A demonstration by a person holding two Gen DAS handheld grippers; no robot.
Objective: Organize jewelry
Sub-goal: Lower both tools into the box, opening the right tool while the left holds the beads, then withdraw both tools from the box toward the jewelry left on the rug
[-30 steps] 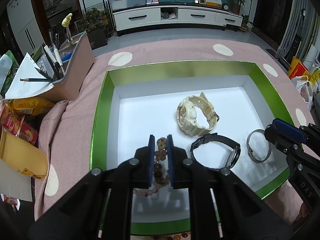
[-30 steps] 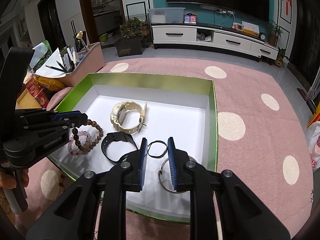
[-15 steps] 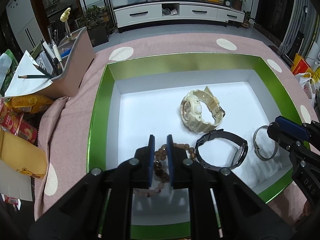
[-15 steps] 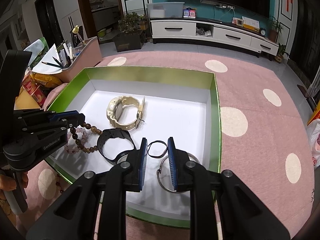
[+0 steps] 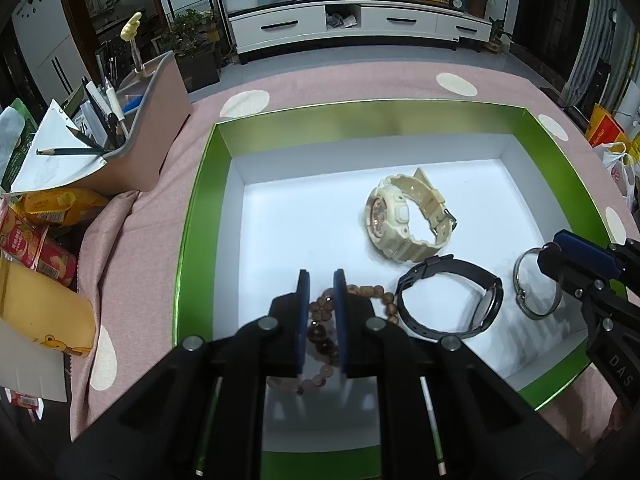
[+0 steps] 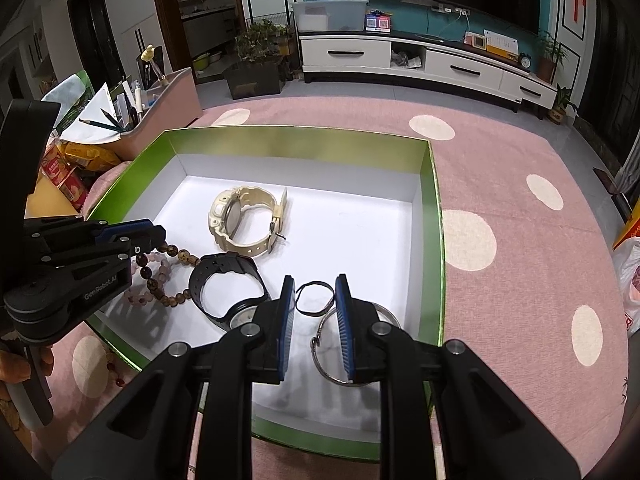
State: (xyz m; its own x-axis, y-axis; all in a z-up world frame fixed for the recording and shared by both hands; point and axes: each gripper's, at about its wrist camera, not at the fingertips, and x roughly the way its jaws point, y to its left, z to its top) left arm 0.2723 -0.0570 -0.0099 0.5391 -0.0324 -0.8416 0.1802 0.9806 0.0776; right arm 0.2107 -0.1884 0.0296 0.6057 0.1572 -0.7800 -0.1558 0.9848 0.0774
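Observation:
A green box (image 5: 192, 216) with a white floor holds the jewelry. My left gripper (image 5: 321, 300) is shut on the brown and pink bead bracelets (image 5: 320, 322), which rest low on the floor at the front left; they also show in the right wrist view (image 6: 160, 280). A cream watch (image 5: 404, 220) and a black watch (image 5: 452, 300) lie to their right. My right gripper (image 6: 314, 308) stands open over a silver bangle (image 6: 344, 344) and a thin dark ring (image 6: 316, 298) at the front right.
A pink organiser with pens and paper (image 5: 132, 132) and snack packets (image 5: 36, 236) stand left of the box. The pink dotted cloth (image 6: 520, 240) spreads to the right. One more bead string (image 6: 114, 372) lies on the cloth by the front edge of the box.
My left gripper has carried the bead bracelets down and further into the box, next to the black watch. The right gripper has barely moved.

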